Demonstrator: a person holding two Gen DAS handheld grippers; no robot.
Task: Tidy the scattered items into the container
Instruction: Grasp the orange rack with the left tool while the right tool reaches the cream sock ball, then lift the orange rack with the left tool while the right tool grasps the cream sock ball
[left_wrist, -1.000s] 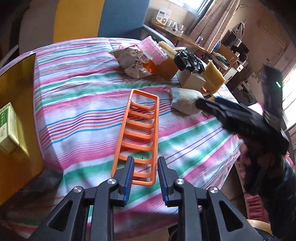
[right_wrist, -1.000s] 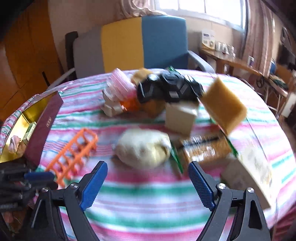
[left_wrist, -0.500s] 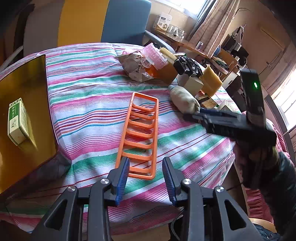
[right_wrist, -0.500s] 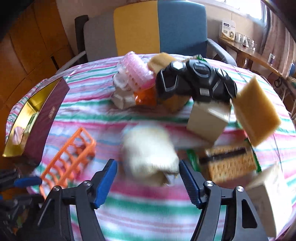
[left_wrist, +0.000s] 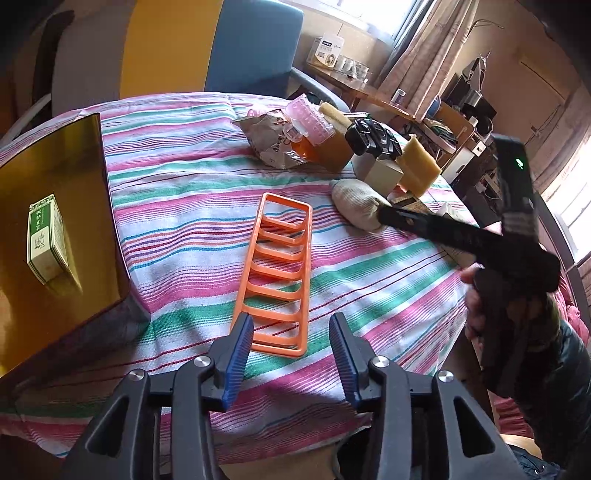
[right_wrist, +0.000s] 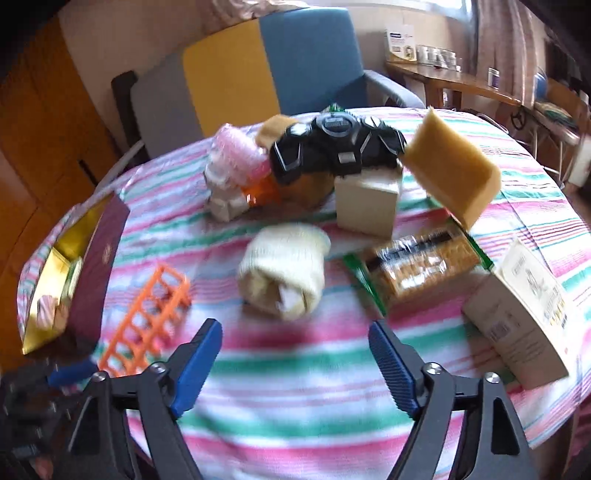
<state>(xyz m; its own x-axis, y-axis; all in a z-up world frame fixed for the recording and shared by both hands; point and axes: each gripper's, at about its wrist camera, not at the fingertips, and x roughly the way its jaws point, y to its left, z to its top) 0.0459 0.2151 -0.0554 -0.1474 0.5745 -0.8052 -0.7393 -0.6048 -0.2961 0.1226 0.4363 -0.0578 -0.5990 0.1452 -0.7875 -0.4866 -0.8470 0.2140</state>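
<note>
My left gripper (left_wrist: 291, 354) is open and empty, its blue pads either side of the near end of a flat orange plastic rack (left_wrist: 280, 273) on the striped cloth. The container, a gold-lined box (left_wrist: 74, 166) with maroon walls, lies at the left and holds a small green carton (left_wrist: 46, 240). In the right wrist view my right gripper (right_wrist: 295, 350) is open wide and empty, a short way in front of a rolled cream sock (right_wrist: 284, 269). From the left wrist view, the right gripper's tip (left_wrist: 384, 214) is beside that sock (left_wrist: 354, 206).
Behind the sock are piled a black game controller (right_wrist: 336, 147), a cardboard cube (right_wrist: 365, 199), a yellow sponge (right_wrist: 450, 166), pink rollers (right_wrist: 240, 155) and a cracker pack (right_wrist: 421, 266). A white carton (right_wrist: 517, 314) sits at the right table edge. A chair (right_wrist: 295, 62) stands behind.
My left gripper opened wider and drew back a little from the rack. My right gripper narrowed around the sock, then widened and drew back; the sock stays on the cloth.
</note>
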